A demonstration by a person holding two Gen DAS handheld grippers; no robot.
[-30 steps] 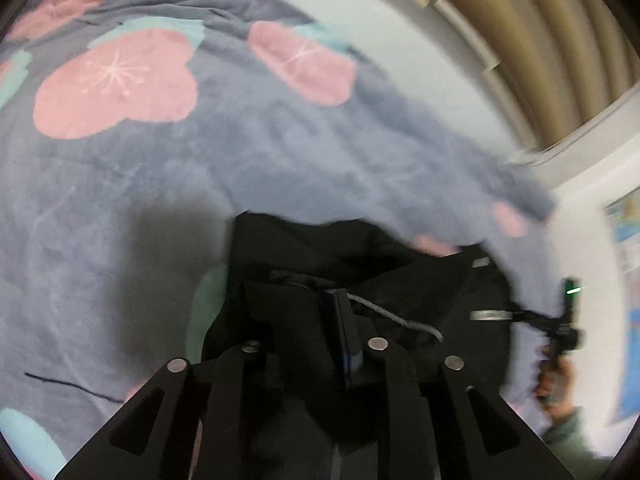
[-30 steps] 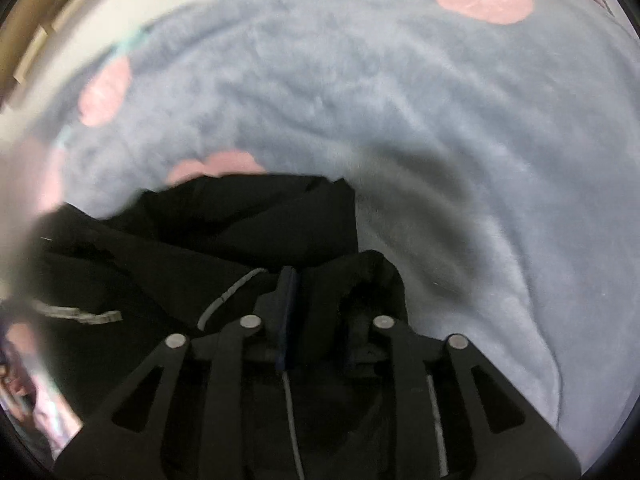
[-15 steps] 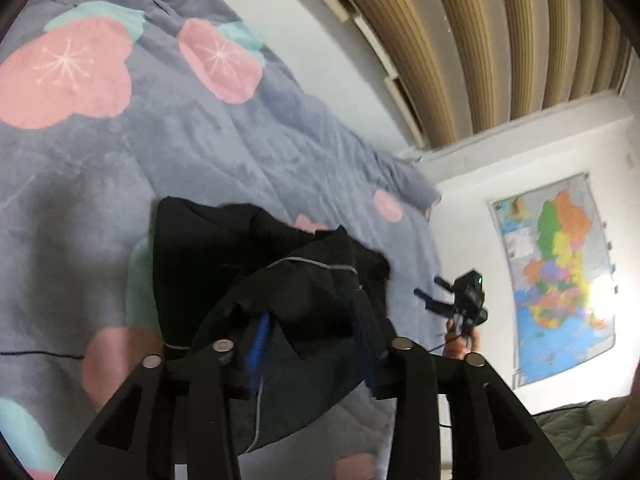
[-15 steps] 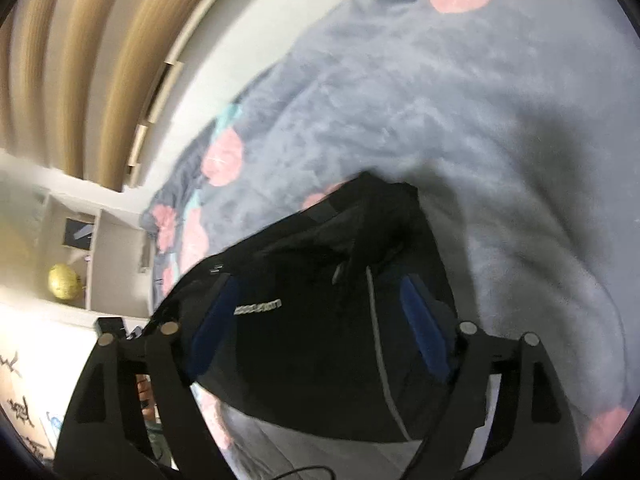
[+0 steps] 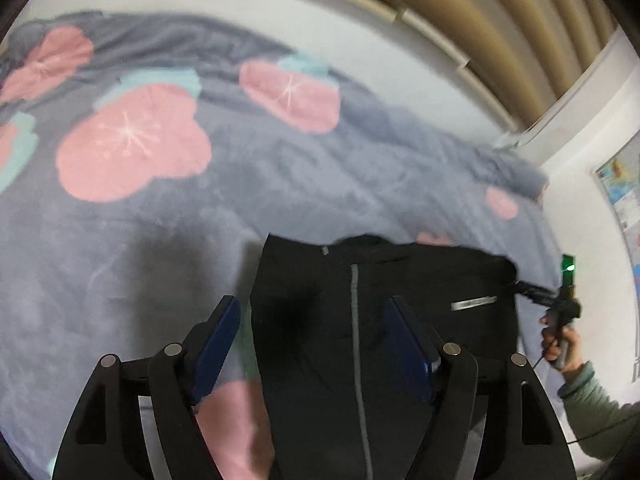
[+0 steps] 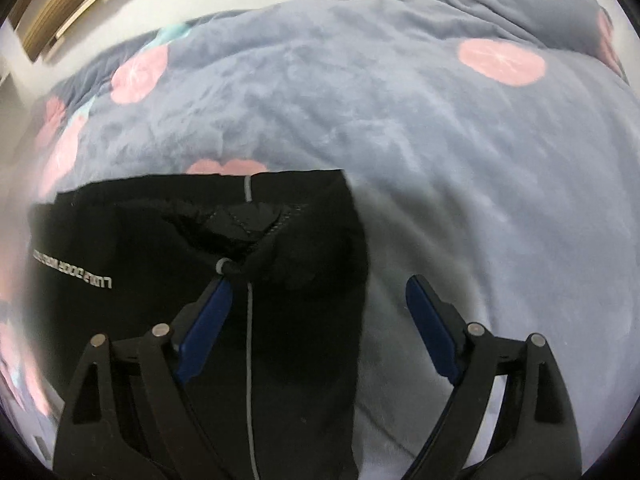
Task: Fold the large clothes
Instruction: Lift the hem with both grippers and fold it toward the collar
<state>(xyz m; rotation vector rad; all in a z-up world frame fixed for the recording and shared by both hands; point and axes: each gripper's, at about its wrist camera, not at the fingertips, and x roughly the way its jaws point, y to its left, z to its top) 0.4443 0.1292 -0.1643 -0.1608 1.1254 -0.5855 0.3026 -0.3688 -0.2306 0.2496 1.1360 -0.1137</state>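
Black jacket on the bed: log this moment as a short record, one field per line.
garment: black jacket, lying flat on the blanket, grey zip line down its front
print: small white lettering on the chest, too blurred to read
surface: grey-blue blanket with pink flower shapes
left gripper: jaws opening, pads clear of the cloth, poised over the jacket's edge
right gripper: jaws opening, nothing pinched, straddling the jacket's other edge
background: wall map, only partly in view
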